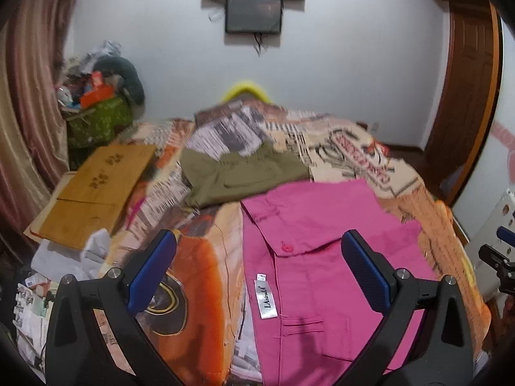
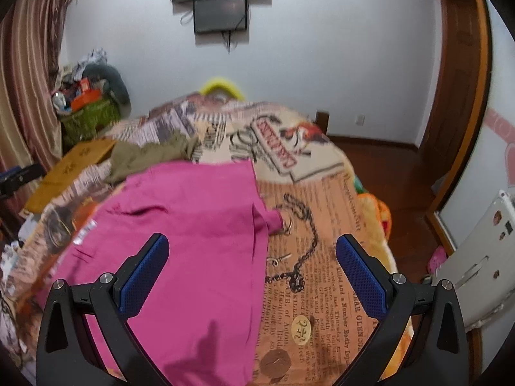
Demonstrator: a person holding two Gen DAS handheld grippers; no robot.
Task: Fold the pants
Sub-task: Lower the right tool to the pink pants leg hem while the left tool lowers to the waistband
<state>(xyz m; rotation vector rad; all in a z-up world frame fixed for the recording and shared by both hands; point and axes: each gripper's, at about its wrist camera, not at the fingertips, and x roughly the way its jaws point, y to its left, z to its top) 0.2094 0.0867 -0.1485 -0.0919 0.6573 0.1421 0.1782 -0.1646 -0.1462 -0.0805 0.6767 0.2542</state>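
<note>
Pink pants [image 1: 322,257] lie spread on the patterned bed cover, waistband toward me, with a pink button [image 1: 286,248] and a white label [image 1: 266,300] showing. They also show in the right wrist view [image 2: 193,225]. My left gripper [image 1: 257,273] is open and empty, hovering above the waistband area. My right gripper [image 2: 251,276] is open and empty above the right edge of the pants. Olive green pants [image 1: 244,173] lie folded farther back on the bed, also in the right wrist view [image 2: 145,157].
A wooden board [image 1: 96,186] lies at the bed's left side. A green basket of clutter [image 1: 96,119] stands by the curtain. A screen [image 1: 254,0] hangs on the far wall. A wooden door [image 1: 466,96] is at right. Papers [image 1: 48,289] lie at lower left.
</note>
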